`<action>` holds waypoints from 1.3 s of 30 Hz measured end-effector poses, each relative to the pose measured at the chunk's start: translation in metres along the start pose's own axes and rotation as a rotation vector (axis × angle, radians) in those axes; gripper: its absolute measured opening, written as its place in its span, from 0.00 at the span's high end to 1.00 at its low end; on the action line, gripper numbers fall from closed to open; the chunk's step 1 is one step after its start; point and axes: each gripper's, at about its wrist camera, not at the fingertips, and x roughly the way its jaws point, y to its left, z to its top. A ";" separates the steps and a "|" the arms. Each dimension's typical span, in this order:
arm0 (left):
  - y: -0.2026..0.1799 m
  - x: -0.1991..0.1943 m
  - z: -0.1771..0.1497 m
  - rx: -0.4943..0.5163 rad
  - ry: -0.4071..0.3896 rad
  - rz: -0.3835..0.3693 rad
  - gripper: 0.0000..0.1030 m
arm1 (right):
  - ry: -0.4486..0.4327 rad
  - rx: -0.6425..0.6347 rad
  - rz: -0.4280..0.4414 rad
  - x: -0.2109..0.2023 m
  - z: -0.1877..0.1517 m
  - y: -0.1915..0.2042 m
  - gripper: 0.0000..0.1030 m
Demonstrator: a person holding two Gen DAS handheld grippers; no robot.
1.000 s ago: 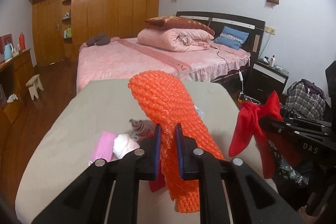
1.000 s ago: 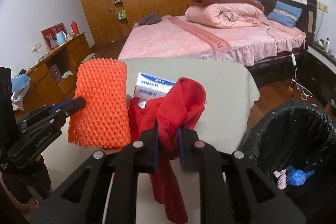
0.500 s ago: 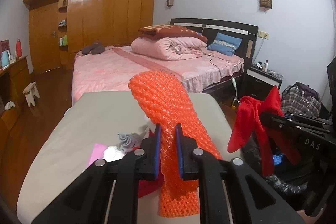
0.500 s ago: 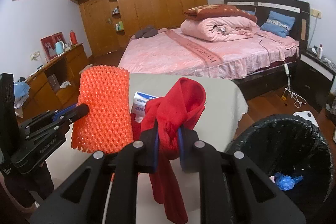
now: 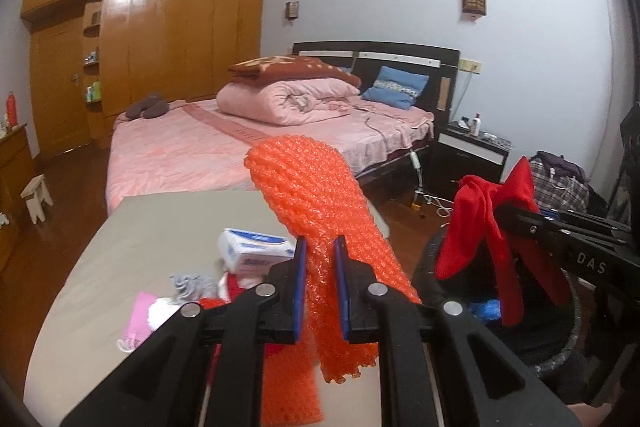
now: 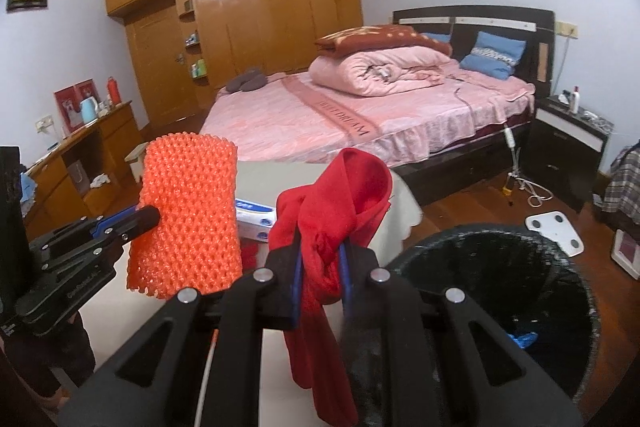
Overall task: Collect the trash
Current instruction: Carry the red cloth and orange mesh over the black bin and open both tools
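Hanging past the bench's [image 5: 132,227] right edge, the red cloth [image 6: 332,215] is pinched in the right claw [image 6: 320,267], whose blue-lined fingers are clenched on its bunched middle; its loose tail droops at the rim of the black-lined trash bin [image 6: 560,267], which stands on the wood floor just beside the bench. Open floor lies between the bin and the pink bed [image 6: 300,115] beyond. The left claw [image 5: 320,283] is closed on an orange foam net [image 5: 308,195], a knobbly mesh sleeve held above the bench's near right corner, its upper end arching up and its lower end dangling below the fingers.

Only the left wrist view shows what lies on the bench: a white-and-blue box [image 5: 252,251], a grey scrap [image 5: 190,283], a pink sheet [image 5: 140,315] and a white wad [image 5: 160,313], grouped near the left claw. Only the right wrist view looks down into the bin, where something blue [image 6: 524,341] sits low inside.
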 end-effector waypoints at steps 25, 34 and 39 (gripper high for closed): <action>-0.136 0.057 0.010 0.156 0.035 -0.275 0.87 | 0.015 0.097 -0.272 -0.046 -0.038 -0.117 0.85; -0.156 0.079 0.002 0.184 0.091 -0.304 0.57 | 0.098 0.142 -0.353 -0.038 -0.066 -0.142 0.43; -0.148 0.076 0.002 0.182 0.075 -0.263 0.45 | 0.098 0.144 -0.387 -0.041 -0.073 -0.144 0.25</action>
